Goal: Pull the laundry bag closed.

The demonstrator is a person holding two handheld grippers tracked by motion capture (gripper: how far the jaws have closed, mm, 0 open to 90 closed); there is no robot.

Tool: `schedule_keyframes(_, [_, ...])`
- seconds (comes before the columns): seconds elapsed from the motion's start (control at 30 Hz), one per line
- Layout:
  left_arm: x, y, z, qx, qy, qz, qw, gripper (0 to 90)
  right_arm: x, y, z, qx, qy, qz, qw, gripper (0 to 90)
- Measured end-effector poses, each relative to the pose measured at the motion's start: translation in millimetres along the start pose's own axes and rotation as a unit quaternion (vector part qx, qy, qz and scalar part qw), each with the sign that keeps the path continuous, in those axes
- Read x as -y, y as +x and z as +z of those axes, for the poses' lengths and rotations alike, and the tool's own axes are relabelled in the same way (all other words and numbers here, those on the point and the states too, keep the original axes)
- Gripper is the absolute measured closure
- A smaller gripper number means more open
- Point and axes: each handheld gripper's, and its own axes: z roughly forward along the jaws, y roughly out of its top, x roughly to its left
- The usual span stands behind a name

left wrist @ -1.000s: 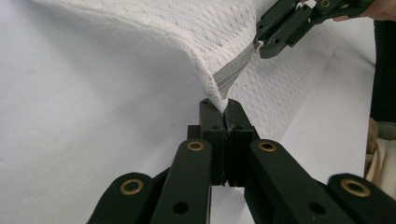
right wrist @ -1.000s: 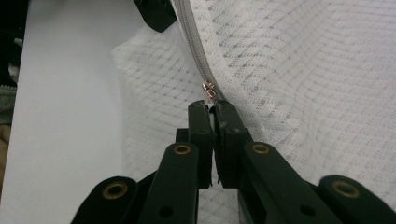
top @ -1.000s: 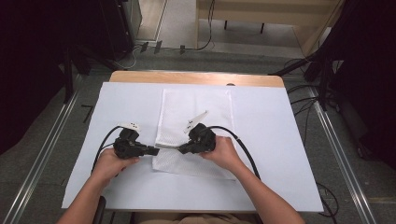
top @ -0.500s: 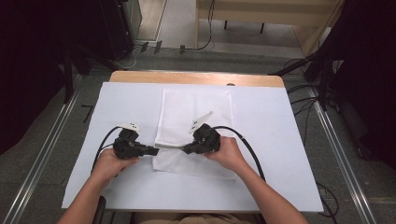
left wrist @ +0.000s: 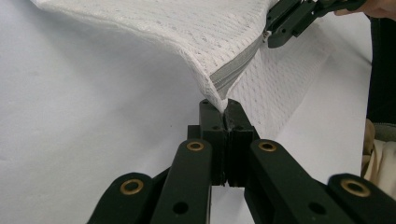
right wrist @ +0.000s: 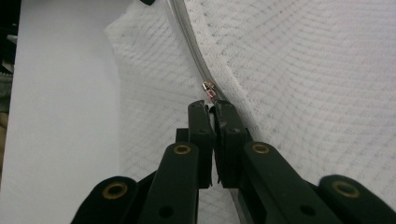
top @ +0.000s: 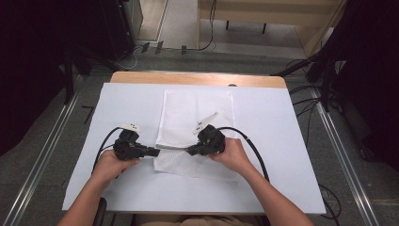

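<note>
A white mesh bag (top: pixel 197 113) lies flat on the white table cover (top: pixel 282 141), its near end lifted a little. A grey zipper (left wrist: pixel 236 70) runs along that end. My left gripper (top: pixel 156 151) is shut on the bag's left corner (left wrist: pixel 218 91), where the zipper ends, as the left gripper view shows between the jaws (left wrist: pixel 224 106). My right gripper (top: pixel 189 150) faces it from the right. In the right gripper view its jaws (right wrist: pixel 211 108) are closed on the tab of the small metal zipper pull (right wrist: pixel 208 88).
The table cover has bare room on both sides of the bag and in front of it. A wooden table edge (top: pixel 197 77) shows at the back. Metal rails (top: pixel 343 155) flank the table. Black cables (top: pixel 256 150) trail from both grippers.
My right gripper has shifted a little to the right along the zipper line. The left gripper has stayed where it was, still on the corner.
</note>
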Motion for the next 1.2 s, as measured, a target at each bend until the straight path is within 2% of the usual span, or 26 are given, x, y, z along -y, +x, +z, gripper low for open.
schedule_keyframes(0.23, [-0.1, -0.1, -0.7, -0.001, -0.002, 0.002, 1.0, 89.9, 5.7, -1.7, -4.9, 0.001, -0.005, 0.01, 0.9999, 88.8])
schedule_keyframes(0.3, [0.0, 0.1, -0.7, 0.0, -0.002, 0.001, 1.0, 89.9, 6.6, -2.0, -5.8, 0.004, -0.005, 0.004, 1.0, 88.7])
schedule_keyframes(1.2, [0.1, 0.0, -1.6, 0.003, -0.003, 0.006, 1.0, 89.9, 28.2, -6.1, -21.9, 0.017, 0.003, 0.016, 0.9997, 88.7])
